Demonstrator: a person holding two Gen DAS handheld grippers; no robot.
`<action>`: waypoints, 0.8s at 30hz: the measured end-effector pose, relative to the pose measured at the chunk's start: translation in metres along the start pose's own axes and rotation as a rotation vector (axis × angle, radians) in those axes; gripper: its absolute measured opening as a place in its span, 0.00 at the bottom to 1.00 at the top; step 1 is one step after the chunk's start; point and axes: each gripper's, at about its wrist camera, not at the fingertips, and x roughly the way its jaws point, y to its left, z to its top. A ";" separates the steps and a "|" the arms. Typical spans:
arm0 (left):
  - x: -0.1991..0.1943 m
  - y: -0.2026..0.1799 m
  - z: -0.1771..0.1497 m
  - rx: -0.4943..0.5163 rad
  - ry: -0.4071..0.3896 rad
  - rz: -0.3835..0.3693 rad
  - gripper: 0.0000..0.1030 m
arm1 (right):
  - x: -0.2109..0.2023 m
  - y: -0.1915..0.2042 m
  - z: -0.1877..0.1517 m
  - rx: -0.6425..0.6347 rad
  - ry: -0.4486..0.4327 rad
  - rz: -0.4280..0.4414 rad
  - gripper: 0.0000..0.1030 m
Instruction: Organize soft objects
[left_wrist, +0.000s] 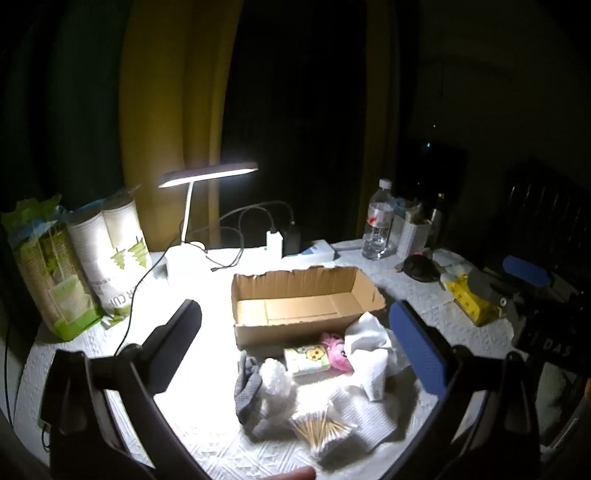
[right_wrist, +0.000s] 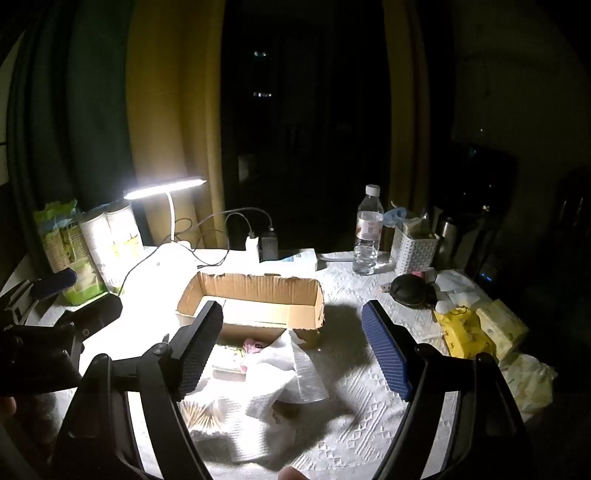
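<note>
- Soft objects lie in a loose pile on the counter (left_wrist: 110, 354), just near of the cardboard box (left_wrist: 301, 301).
- White cloth (left_wrist: 369, 347): crumpled at the right of the pile, touching the box's near right corner.
- Pink plush toy (left_wrist: 334, 350): beside the cloth, against a small printed tissue pack (left_wrist: 308, 360).
- Grey knitted glove (left_wrist: 249, 395): left side of the pile, next to a crumpled clear bubble wrap (left_wrist: 275, 384).
- Bag of cotton swabs (left_wrist: 321, 430): nearest item, resting on a folded white paper towel (left_wrist: 373, 417).
- The cardboard box is open-topped with torn edges; its interior shows only bare cardboard.
- Left gripper (left_wrist: 295, 347): fingers spread wide, holding nothing, hovering over the pile.
- Right gripper (right_wrist: 293, 347): fingers spread wide, holding nothing, above the cloth and the box's near edge.
- Far left: a lit desk lamp (left_wrist: 207, 171) and sleeves of paper cups (left_wrist: 110, 251).
- Far centre: chargers with cables (left_wrist: 275, 240).
- Far right: a water bottle (left_wrist: 376, 221) and a white basket (right_wrist: 412, 249).
- Right edge: a yellow tissue pack (left_wrist: 469, 299).
</note>
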 end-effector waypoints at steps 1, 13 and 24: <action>0.000 0.000 -0.001 0.000 0.001 0.000 1.00 | 0.002 0.001 -0.002 -0.002 0.001 -0.001 0.78; 0.003 -0.001 0.002 0.000 0.006 0.001 1.00 | 0.007 0.002 -0.005 0.003 0.012 0.009 0.78; 0.006 -0.001 -0.001 -0.001 0.009 -0.006 1.00 | 0.007 0.002 -0.004 -0.006 0.014 0.010 0.78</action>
